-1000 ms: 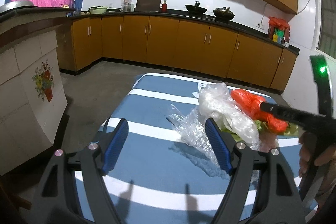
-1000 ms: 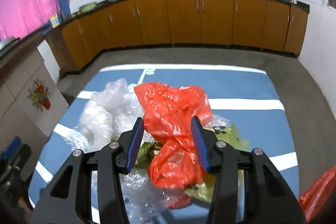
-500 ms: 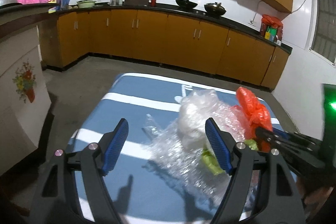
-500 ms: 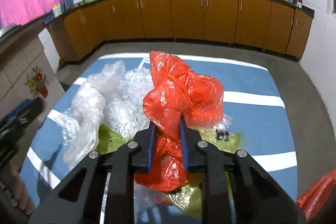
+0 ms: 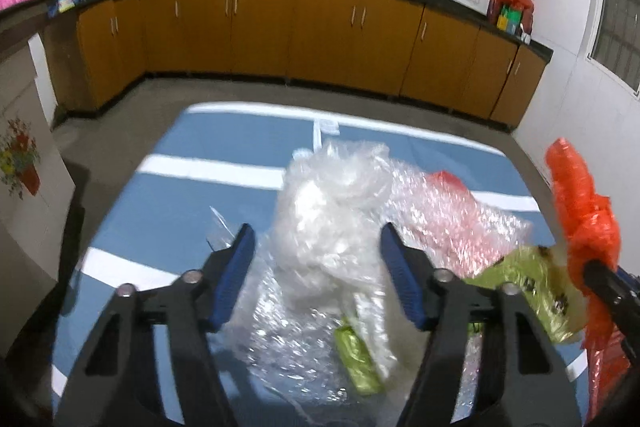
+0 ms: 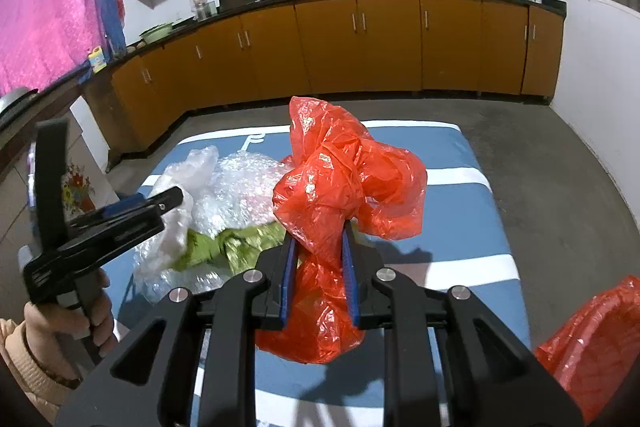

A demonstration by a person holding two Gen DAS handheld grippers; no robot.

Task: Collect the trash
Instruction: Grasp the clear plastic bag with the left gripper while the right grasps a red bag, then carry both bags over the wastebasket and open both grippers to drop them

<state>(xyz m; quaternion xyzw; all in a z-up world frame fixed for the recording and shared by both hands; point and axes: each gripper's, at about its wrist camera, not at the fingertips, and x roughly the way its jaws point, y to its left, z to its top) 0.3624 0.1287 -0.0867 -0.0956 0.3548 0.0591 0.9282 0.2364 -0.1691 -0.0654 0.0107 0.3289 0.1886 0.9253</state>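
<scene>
My right gripper [image 6: 318, 245] is shut on a crumpled red plastic bag [image 6: 344, 183] and holds it lifted above the blue striped table [image 6: 472, 195]; the bag also shows at the right edge of the left wrist view [image 5: 580, 211]. My left gripper [image 5: 316, 251] is open, its jaws on either side of a clear plastic bag [image 5: 332, 211] that lies on bubble wrap [image 5: 448, 219]. A green wrapper [image 5: 532, 291] lies under the plastic. In the right wrist view the left gripper [image 6: 120, 215] is over the clear plastic [image 6: 224, 187].
A second red bag [image 6: 592, 339] sits at the table's lower right. Orange kitchen cabinets [image 5: 320, 39] line the far wall beyond grey floor [image 6: 560, 167]. A tiled counter with a flower decal [image 5: 20, 163] stands to the left.
My right gripper closed on the red bag and lifted it off the pile. My left gripper moved forward so that its open jaws now straddle the clear plastic bag.
</scene>
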